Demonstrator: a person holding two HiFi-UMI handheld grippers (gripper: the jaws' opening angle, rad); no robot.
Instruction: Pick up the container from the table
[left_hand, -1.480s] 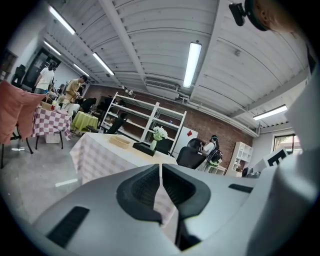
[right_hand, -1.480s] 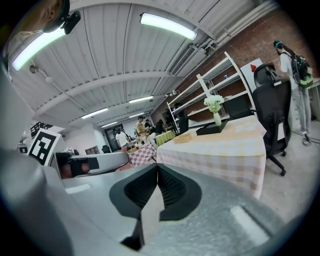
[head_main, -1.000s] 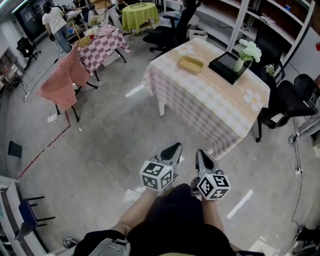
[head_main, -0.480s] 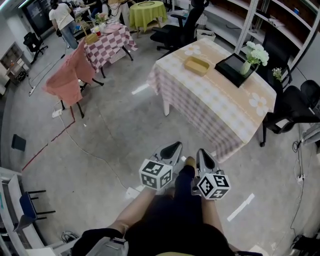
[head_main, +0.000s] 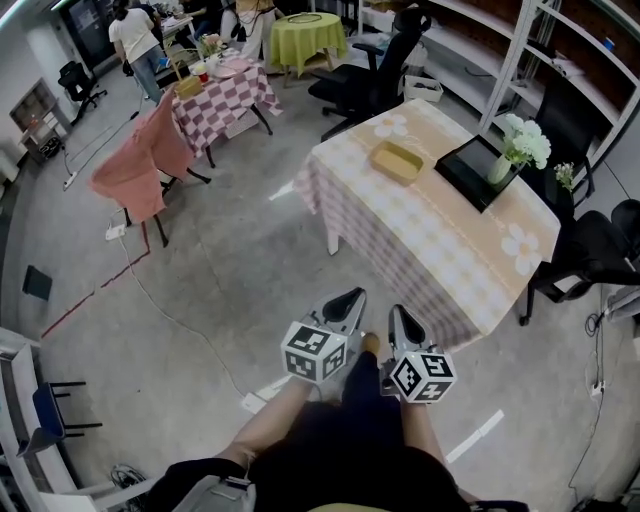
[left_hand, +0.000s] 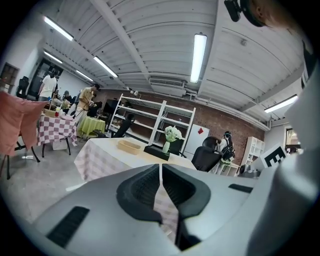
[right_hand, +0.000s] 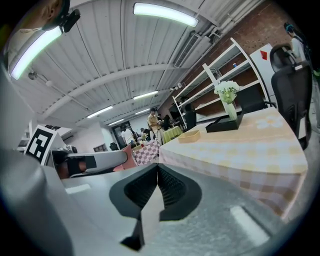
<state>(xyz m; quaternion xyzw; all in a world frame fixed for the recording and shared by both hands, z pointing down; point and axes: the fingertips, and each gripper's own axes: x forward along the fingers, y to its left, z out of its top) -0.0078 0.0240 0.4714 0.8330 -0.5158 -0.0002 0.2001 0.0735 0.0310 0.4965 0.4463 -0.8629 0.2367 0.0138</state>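
Note:
The container is a shallow tan rectangular tray on the far left part of a table covered with a peach checked cloth. It also shows far off in the left gripper view and the right gripper view. My left gripper and right gripper are held side by side over the floor, well short of the table's near corner. Both point toward the table. Each is shut with nothing between its jaws, as the left gripper and right gripper show close up.
A black tray with a vase of white flowers sits right of the container. Black office chairs stand behind and right of the table. A pink-draped chair, a checked table and shelves lie further off. A cable crosses the floor.
The table and container have come nearer and sit lower in the head view as the person walks toward them. Both grippers stay shut and side by side.

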